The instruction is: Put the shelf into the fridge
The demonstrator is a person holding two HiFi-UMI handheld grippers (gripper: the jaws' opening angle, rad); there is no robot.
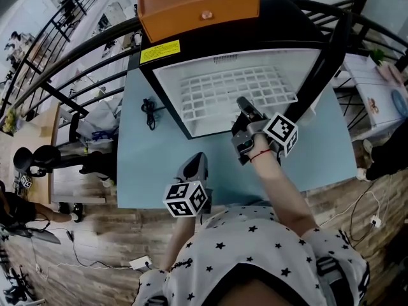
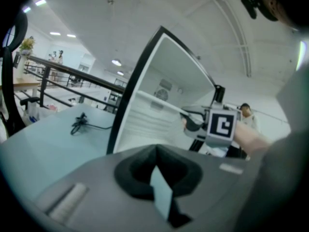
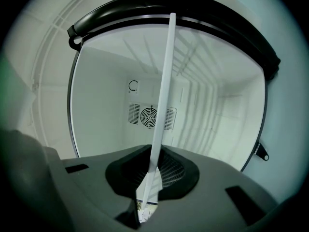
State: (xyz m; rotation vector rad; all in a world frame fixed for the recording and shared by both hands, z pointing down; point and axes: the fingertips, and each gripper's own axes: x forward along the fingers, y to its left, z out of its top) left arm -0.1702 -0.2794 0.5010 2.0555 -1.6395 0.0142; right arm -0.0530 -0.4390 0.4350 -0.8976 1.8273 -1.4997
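On the pale blue table (image 1: 148,166) a small black-framed fridge (image 1: 148,76) stands with its white inside open toward the person, a yellow label (image 1: 160,51) on its frame and an orange box (image 1: 199,8) behind it. A white wire shelf (image 1: 229,94) sits partly inside the fridge's mouth, its near edge toward the person. The right gripper (image 1: 245,106) reaches into the opening, and its jaws pinch the shelf's near edge; in the right gripper view the shelf (image 3: 164,95) shows edge-on as a thin white bar rising from between the jaws toward the fridge's back wall, where a round fan vent (image 3: 151,116) is set. The left gripper (image 1: 196,165) hangs over the table's near part, apart from the fridge, its jaws a narrow gap apart with nothing between them. A black cable (image 1: 149,112) lies coiled on the table just left of the fridge.
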